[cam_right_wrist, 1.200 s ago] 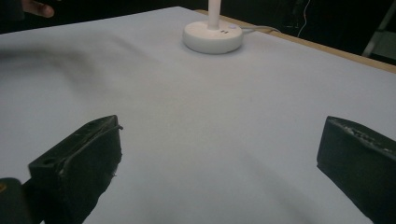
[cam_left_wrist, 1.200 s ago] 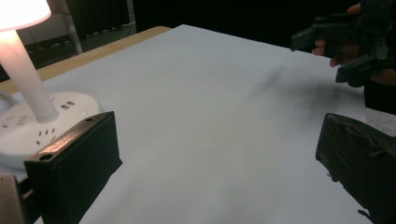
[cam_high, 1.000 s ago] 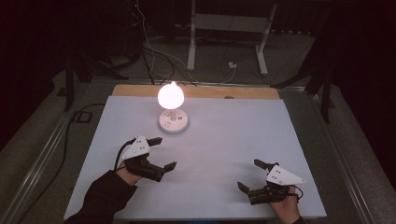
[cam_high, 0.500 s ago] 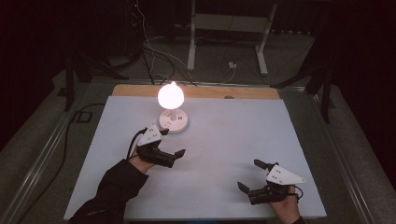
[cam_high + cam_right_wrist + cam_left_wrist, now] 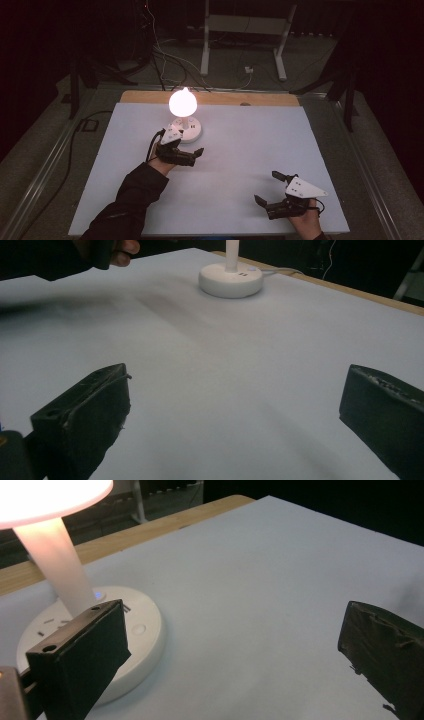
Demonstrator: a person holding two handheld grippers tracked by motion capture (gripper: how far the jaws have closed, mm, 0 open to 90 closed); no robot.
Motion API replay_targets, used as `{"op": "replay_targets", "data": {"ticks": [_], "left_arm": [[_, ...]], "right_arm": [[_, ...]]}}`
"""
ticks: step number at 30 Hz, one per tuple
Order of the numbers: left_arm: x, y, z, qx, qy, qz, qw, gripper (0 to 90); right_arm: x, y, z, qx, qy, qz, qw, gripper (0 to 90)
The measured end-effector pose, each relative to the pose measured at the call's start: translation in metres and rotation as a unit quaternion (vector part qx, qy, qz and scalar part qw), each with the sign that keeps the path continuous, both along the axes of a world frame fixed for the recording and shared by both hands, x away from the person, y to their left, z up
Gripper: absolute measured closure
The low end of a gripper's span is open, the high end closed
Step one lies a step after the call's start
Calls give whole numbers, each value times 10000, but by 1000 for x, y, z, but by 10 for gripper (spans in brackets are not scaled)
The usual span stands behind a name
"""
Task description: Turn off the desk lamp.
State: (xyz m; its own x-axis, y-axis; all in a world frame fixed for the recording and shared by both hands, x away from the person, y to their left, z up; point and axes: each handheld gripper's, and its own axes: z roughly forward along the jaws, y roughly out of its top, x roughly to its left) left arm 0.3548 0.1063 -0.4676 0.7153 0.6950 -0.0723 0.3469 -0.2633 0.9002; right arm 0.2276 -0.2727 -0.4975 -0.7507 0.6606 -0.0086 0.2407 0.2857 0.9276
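A white table (image 5: 240, 145) fills the middle of the high view, dark floor around it. A lit lamp (image 5: 183, 102) stands in the upper left part of the table, its glowing shade above a round white base (image 5: 194, 131). The left gripper (image 5: 192, 145) sits just below and beside that base, jaws spread wide and empty; in the left gripper view the base (image 5: 145, 630) lies at lower left, right behind one jaw. The right gripper (image 5: 272, 189) rests near the lower right edge, well apart from the lamp, jaws also wide apart and holding nothing. In the right gripper view the base (image 5: 231, 280) appears at top centre.
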Motion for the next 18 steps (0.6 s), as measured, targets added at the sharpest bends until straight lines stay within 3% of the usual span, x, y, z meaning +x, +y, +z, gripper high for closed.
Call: {"op": "replay_targets", "data": {"ticks": [5,11,14,18], "left_arm": [[11,-5,1,6,201,252,9995,4],[20,-15,-3,266,171,442,9985,4],[25,-18,-6,278,274,549,9977,9],[31,-19,-7,304,266,708,9967,72]], "right_arm": [[0,0,0,11,3,6,10000,0],[0,0,0,19,11,20,10000,0],[0,-1,0,21,13,26,10000,0],[0,-1,0,29,14,43,10000,0]]}}
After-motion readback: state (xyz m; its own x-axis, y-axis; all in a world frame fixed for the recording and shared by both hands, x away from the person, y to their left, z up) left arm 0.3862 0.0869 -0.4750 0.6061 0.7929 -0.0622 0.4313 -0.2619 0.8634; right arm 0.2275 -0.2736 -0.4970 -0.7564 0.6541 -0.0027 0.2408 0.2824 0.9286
